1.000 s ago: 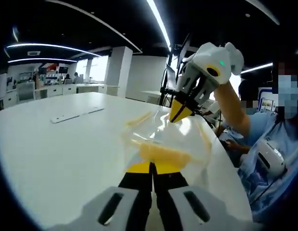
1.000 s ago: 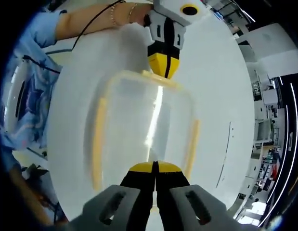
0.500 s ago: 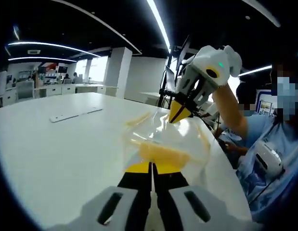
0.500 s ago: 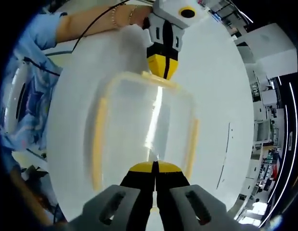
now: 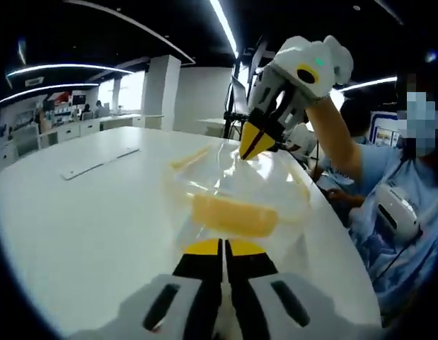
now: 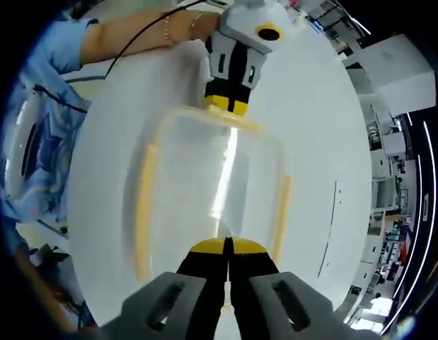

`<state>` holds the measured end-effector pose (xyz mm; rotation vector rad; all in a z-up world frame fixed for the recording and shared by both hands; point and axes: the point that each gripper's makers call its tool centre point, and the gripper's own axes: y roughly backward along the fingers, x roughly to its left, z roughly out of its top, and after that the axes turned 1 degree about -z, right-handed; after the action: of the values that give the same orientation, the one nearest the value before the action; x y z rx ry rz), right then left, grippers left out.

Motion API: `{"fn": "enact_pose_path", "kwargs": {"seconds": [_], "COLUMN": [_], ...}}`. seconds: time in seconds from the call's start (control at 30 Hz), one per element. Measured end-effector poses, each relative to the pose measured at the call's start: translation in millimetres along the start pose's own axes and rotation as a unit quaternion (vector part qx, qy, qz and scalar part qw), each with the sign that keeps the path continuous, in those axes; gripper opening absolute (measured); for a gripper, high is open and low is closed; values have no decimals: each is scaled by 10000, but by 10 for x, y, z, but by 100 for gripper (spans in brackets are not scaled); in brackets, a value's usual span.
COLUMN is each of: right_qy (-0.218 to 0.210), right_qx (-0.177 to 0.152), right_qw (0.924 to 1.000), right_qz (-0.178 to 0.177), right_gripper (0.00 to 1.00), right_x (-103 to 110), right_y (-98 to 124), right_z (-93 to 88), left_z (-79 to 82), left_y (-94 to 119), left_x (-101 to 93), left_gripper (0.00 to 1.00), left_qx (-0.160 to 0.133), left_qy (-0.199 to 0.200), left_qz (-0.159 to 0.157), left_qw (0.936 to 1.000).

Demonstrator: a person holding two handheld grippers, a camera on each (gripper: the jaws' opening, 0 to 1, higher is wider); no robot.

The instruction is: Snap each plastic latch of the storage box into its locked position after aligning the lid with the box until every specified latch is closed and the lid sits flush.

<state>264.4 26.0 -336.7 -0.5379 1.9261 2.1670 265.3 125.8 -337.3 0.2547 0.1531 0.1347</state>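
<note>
A clear storage box (image 6: 213,195) with yellow latches is seen resting on a round white table (image 5: 84,212), flanked end to end by two hand-held grippers. In the right gripper view, the box is looked down upon through its transparent lid (image 6: 222,177), with one yellow side latch (image 6: 141,212) lying along the left edge and another side latch (image 6: 282,212) along the right edge. The right gripper (image 6: 226,248) is shown with its black, yellow-tipped jaws drawn tightly together, no gap visible between them, the tips set against the near end of the box; whether anything is pinched there cannot be told. At the far end, the left gripper (image 6: 229,105) is pictured with its yellow tips touching the rim at the end latch (image 6: 233,119), its jaws likewise pressed together, and a bare forearm (image 6: 144,28) wearing a bracelet is seen behind it. In the left gripper view, the left gripper (image 5: 223,248) is seen with jaws closed, tips just at a broad yellow near latch (image 5: 233,216) on the box (image 5: 236,191), while the right gripper (image 5: 252,145) is angled down onto the opposite end. A flat white strip (image 5: 98,161) is visible lying well apart on the table, and a person's blue sleeve (image 5: 381,177) is seen at the right.
</note>
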Motion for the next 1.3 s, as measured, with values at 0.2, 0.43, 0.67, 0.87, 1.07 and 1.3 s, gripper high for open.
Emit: {"fn": "enact_pose_path", "kwargs": {"seconds": [0.2, 0.43, 0.67, 0.87, 1.07, 1.3], "right_qy": [-11, 4, -1, 17, -15, 33], "right_qx": [-36, -50, -116, -155, -203, -167], "right_qw": [10000, 10000, 9999, 9999, 9998, 9999], "right_qz": [-13, -39, -46, -40, -26, -34], "right_gripper": [0, 0, 0, 0, 0, 0], "right_x": [-3, -3, 0, 3, 4, 7], "right_y": [16, 34, 48, 54, 56, 58], "right_z": [25, 43, 48, 51, 51, 48], "left_z": [-22, 123, 61, 46, 33, 21], "left_y": [159, 214, 188, 165, 125, 96], "left_x": [81, 70, 52, 68, 66, 77], "left_gripper": [13, 4, 2, 2, 2, 2], "left_qx": [-38, -478, -588, -664, -681, -745], "left_qy": [-57, -287, -5, -12, 185, 505], "left_qz": [248, 16, -156, -167, -200, -291], "left_qw": [9997, 9984, 9981, 9977, 9973, 9955]}}
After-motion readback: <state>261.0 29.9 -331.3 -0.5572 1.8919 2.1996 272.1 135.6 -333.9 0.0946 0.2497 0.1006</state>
